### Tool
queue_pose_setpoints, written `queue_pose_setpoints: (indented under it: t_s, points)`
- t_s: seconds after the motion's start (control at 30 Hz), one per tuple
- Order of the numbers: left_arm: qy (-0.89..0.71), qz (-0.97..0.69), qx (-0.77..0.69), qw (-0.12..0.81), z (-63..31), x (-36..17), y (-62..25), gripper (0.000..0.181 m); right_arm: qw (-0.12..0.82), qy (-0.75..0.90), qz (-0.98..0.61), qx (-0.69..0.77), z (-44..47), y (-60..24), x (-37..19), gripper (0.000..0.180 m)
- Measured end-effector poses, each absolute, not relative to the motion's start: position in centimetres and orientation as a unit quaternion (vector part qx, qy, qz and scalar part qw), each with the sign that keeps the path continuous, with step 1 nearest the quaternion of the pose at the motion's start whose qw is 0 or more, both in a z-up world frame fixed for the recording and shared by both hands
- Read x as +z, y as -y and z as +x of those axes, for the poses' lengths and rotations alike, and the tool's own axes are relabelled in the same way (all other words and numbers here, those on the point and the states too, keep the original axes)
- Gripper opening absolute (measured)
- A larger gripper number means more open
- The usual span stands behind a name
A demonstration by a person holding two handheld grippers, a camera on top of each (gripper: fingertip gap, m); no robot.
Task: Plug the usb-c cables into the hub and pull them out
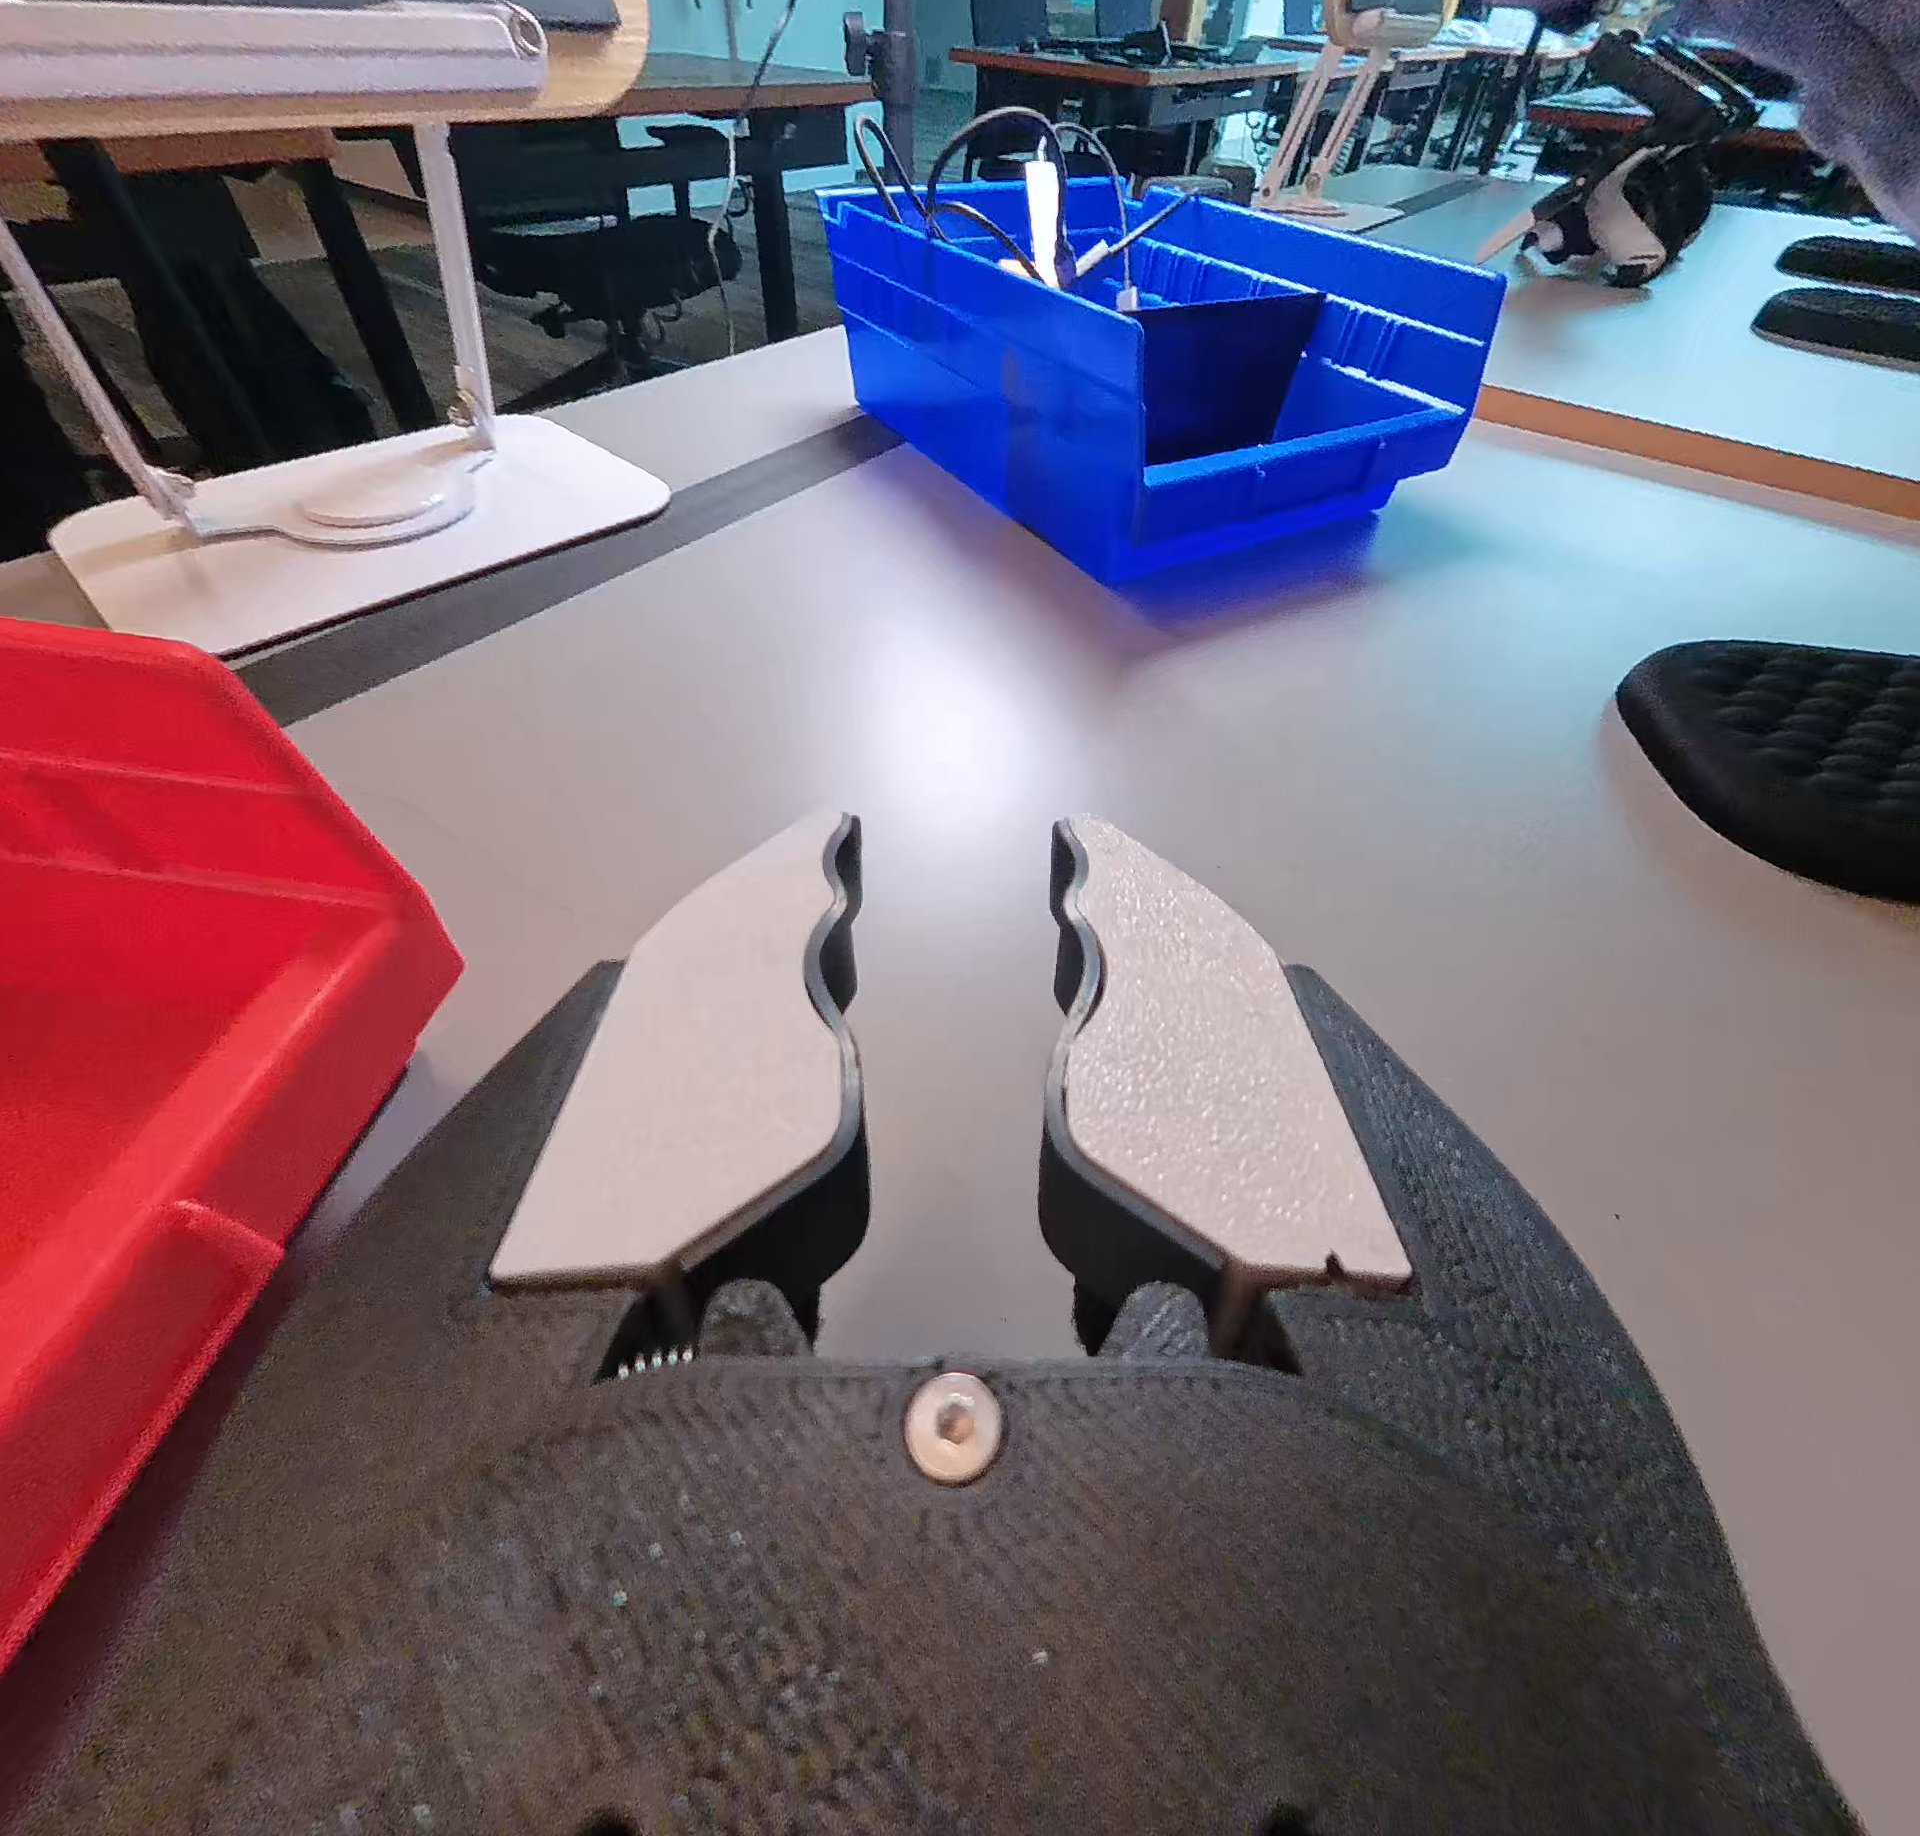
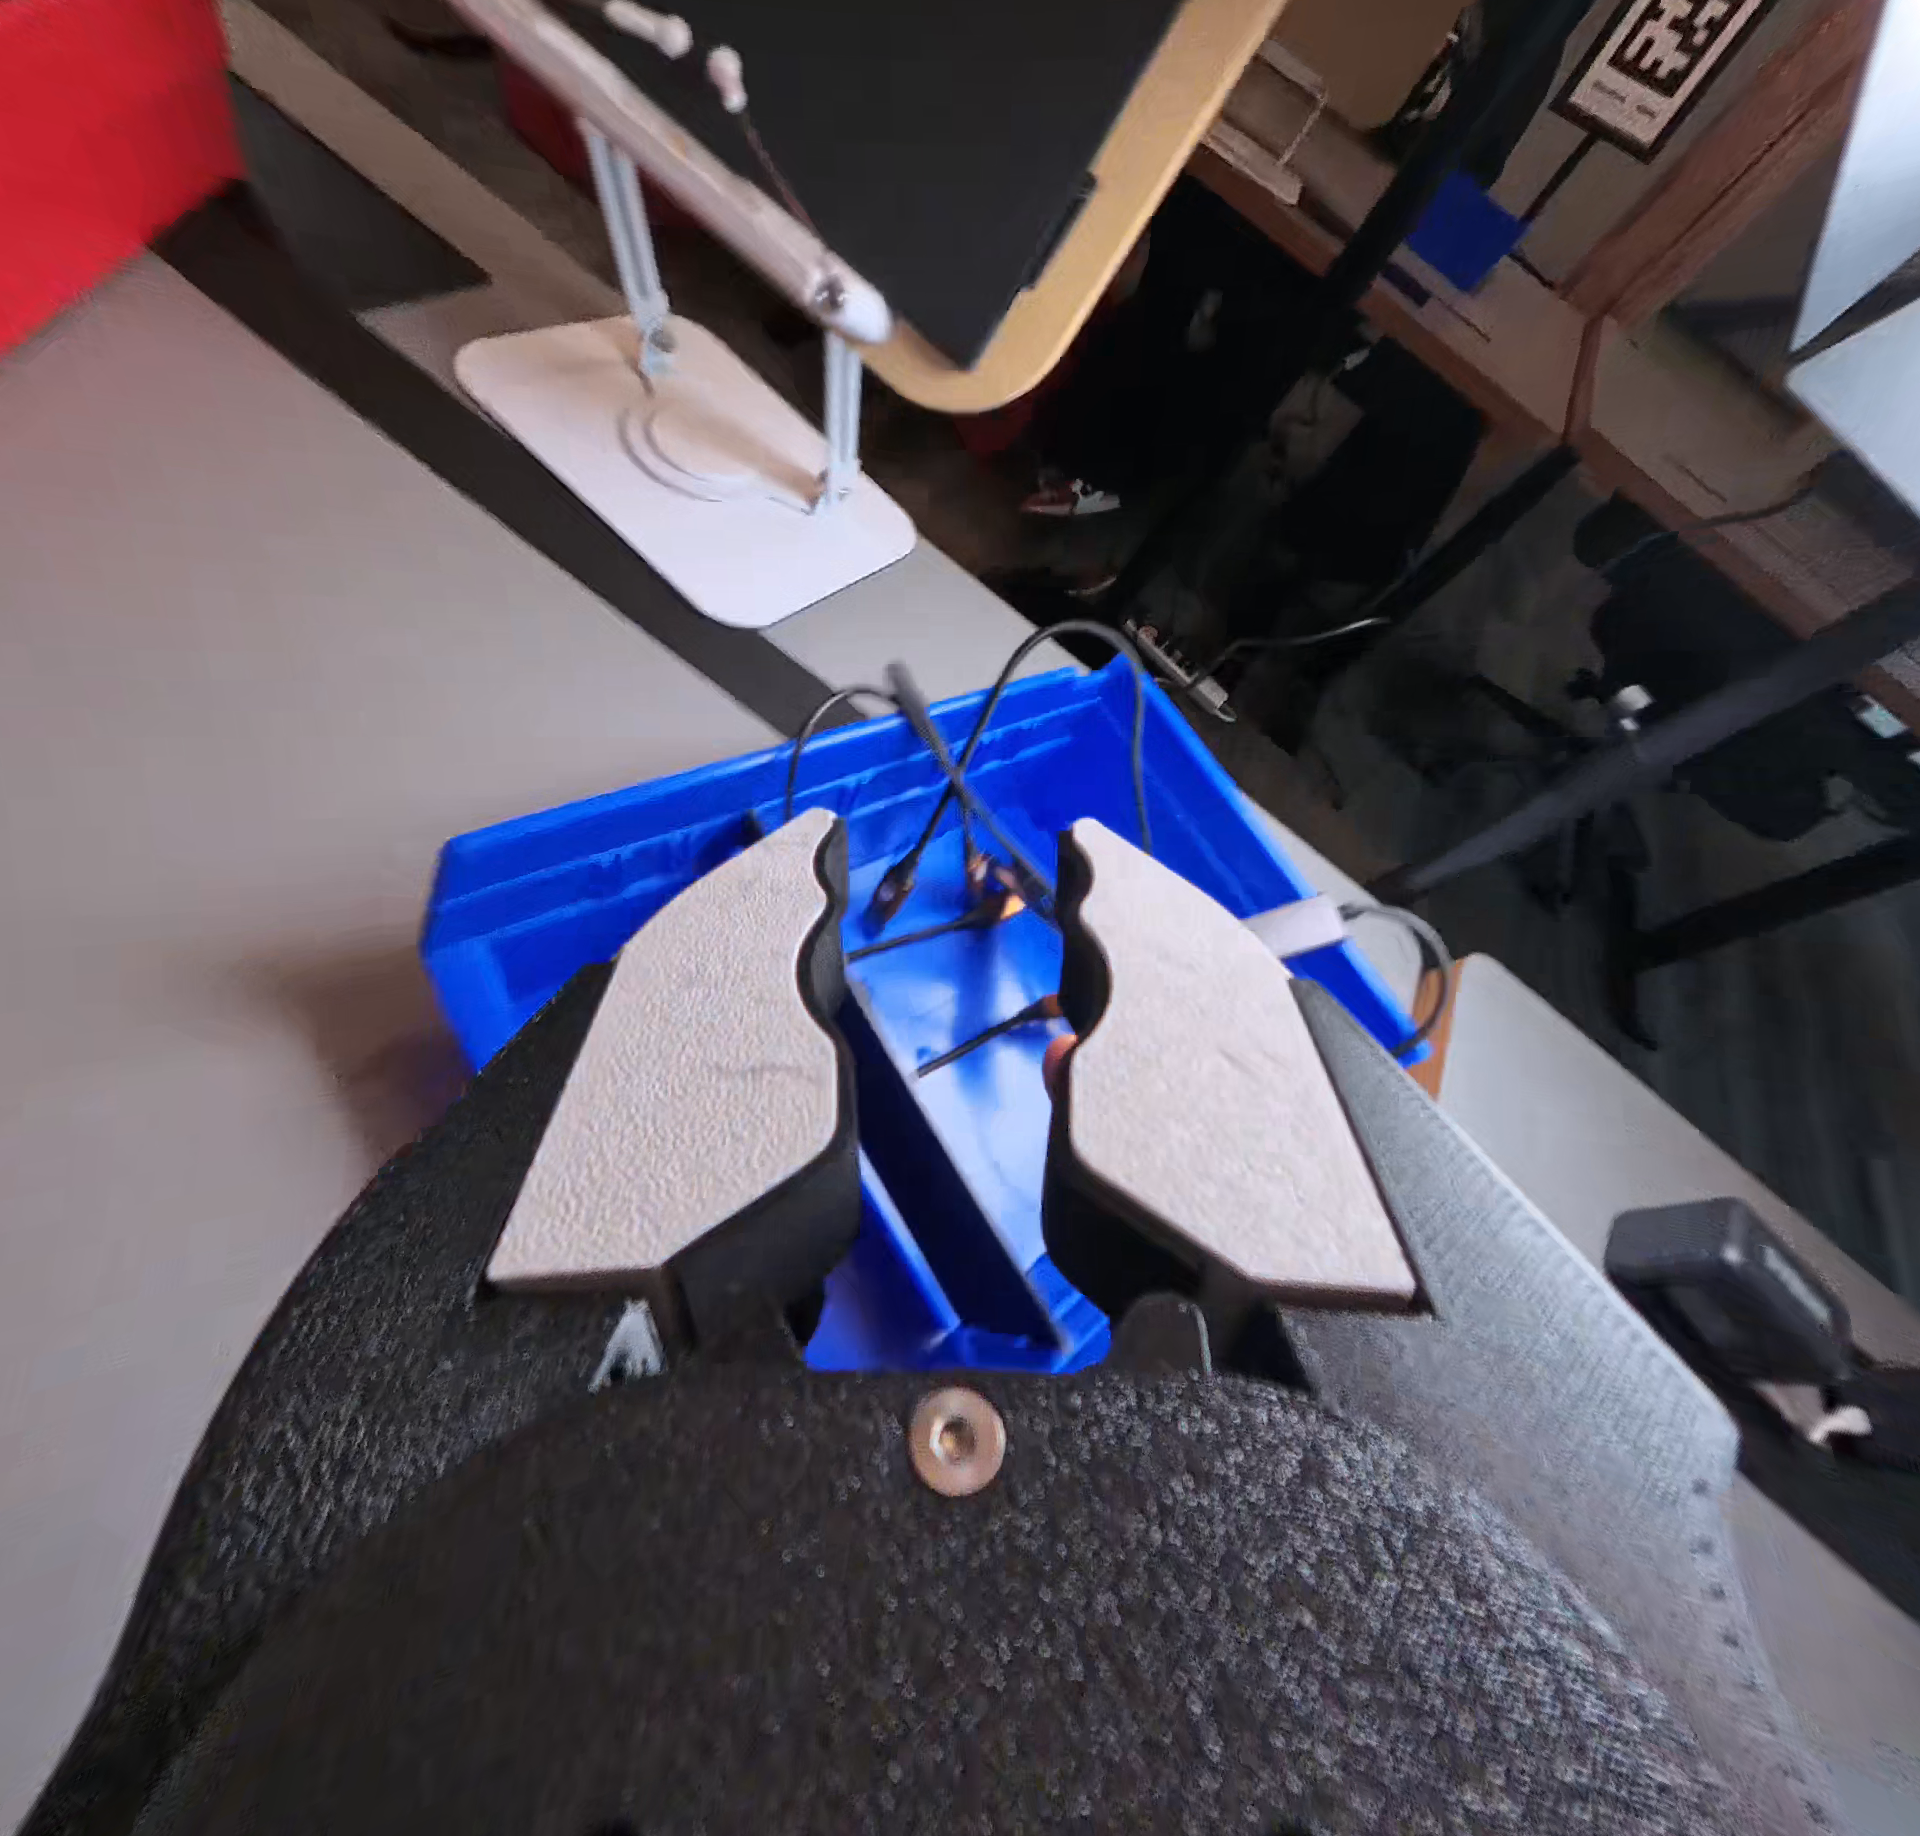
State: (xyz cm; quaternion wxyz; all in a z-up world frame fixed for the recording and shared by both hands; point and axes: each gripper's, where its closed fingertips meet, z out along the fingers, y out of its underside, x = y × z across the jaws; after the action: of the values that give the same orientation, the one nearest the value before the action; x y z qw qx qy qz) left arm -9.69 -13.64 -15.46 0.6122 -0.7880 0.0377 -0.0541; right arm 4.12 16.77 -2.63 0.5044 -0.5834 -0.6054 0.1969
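A blue bin [image 1: 1039,415] stands on the grey table, with black usb-c cables [image 1: 966,176] looping out of its far compartment and a white hub [image 1: 1042,217] standing upright among them. My left gripper [image 1: 956,841] is open and empty, low over the bare table well short of the bin. My right gripper [image 2: 951,836] is open and empty, hovering above the blue bin [image 2: 582,882], looking down at the black cables [image 2: 956,799] and their plugs in the far compartment. A light grey piece [image 2: 1299,926] rests on the bin's right wall.
A red bin [image 1: 156,955] sits at the left. A white stand base [image 1: 364,508] is at the back left; it also shows in the right wrist view [image 2: 707,477]. A black wrist pad [image 1: 1797,758] lies at the right. A black device [image 2: 1745,1298] lies right of the bin. There is about 35 cm between the tips of the two grippers. From the right gripper's tips to the light grey piece [image 2: 1299,926] is close to 20 cm.
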Motion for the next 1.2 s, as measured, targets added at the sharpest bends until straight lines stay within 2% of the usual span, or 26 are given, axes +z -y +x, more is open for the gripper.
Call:
queue_pose_setpoints:
  t_s: [0.17, 0.3, 0.4, 0.53, 0.6, 0.63, 0.67, 0.7, 0.87, 1.2]
  points:
    - [-0.028, -0.787, 0.004, 0.617, -11.8, -14.0, 14.2, 0.036, 0.463, 0.670, -0.570, 0.111, 7.9, -10.9, -11.2, 0.045]
    - [-0.040, -0.829, 0.099, 0.549, -16.0, -13.5, 15.8, 0.043, 0.395, 0.729, -0.558, 0.043, 9.2, -10.3, -16.7, 0.052]
    - [-0.056, -0.876, 0.161, 0.451, -19.5, -14.6, 17.5, 0.052, 0.370, 0.758, -0.538, 0.005, 8.7, -10.9, -18.3, 0.053]
    - [-0.077, -0.945, 0.175, 0.265, -23.3, -19.6, 19.5, 0.069, 0.334, 0.789, -0.514, -0.033, 6.6, -11.9, -19.7, 0.055]
    - [-0.098, -0.961, 0.172, 0.193, -24.3, -21.8, 20.1, 0.069, 0.302, 0.808, -0.503, -0.040, 5.7, -11.6, -20.9, 0.049]
    - [-0.113, -0.963, 0.166, 0.179, -24.4, -22.5, 20.0, 0.063, 0.286, 0.820, -0.495, -0.032, 5.2, -11.1, -21.6, 0.040]
    - [-0.128, -0.961, 0.159, 0.185, -24.3, -22.7, 19.5, 0.039, 0.274, 0.829, -0.488, -0.025, 4.9, -10.7, -22.1, 0.029]
    - [-0.138, -0.959, 0.165, 0.185, -24.4, -22.7, 19.1, 0.031, 0.283, 0.833, -0.474, -0.029, 4.4, -10.7, -22.1, 0.029]
    - [-0.171, -0.950, 0.189, 0.181, -22.8, -22.7, 17.3, 0.029, 0.289, 0.852, -0.433, -0.045, 4.4, -8.9, -22.1, 0.029]
    - [-0.344, -0.900, 0.143, 0.227, -11.3, -22.6, 10.6, 0.030, 0.326, 0.879, -0.349, -0.014, 6.9, 1.8, -21.8, 0.029]
